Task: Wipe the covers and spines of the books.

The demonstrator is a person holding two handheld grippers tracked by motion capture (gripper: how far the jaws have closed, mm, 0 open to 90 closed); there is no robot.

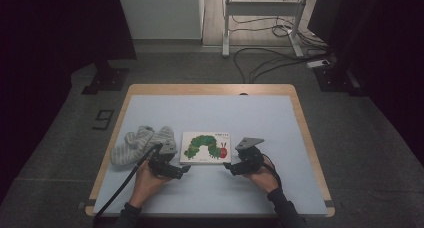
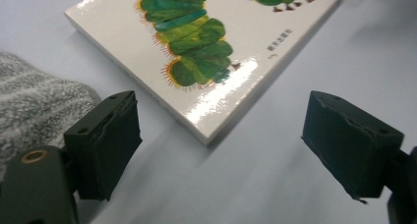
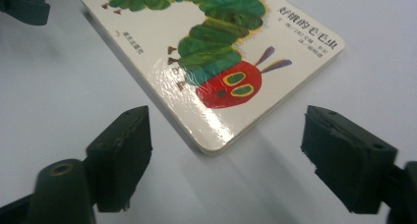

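Caterpillar board book lies flat, cover up, mid-table, long axis running left-right, caterpillar's red head toward the person's right. Left gripper near its near-left corner, jaws apart, empty. Right gripper near the near-right corner, jaws apart, empty. Grey socks left of the book.

I work in a lab: dark curtains around my table, cables strewn over grey carpet.
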